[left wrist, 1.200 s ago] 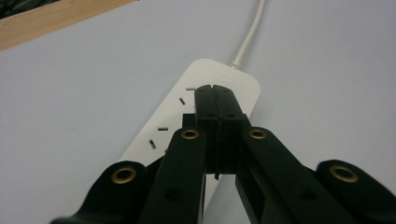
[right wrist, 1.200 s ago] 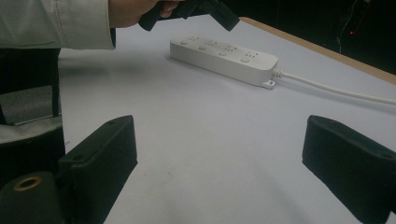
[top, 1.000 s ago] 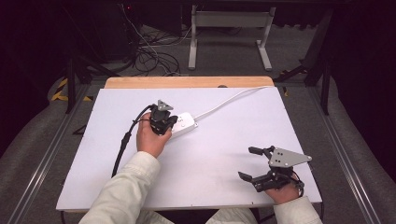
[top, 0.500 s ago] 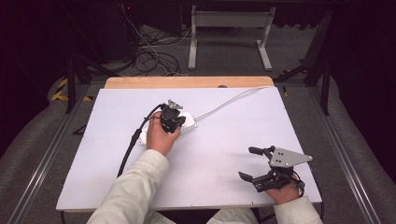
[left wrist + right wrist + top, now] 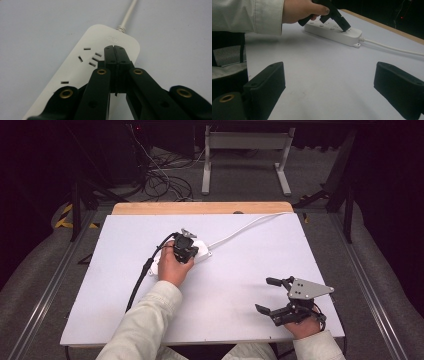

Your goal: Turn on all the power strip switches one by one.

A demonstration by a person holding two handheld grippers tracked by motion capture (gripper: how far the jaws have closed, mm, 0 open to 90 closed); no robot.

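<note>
The left tongs point(image 5: 115, 48), jaws together, have advanced onto the power strip point(image 5: 82, 65) toward the tabletop's far edge, probably to press it. Right tongs point(image 5: 274, 295) rest apart.

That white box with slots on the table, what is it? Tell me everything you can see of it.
It is a white power strip, long, flat and rounded at the corners, of smooth plastic by its look. It lies flat on the white table. Dark socket slots mark its top. A white cord leaves one end toward the table's far edge. The left gripper, jaws shut, presses its tips on the top near the cord end.
</note>
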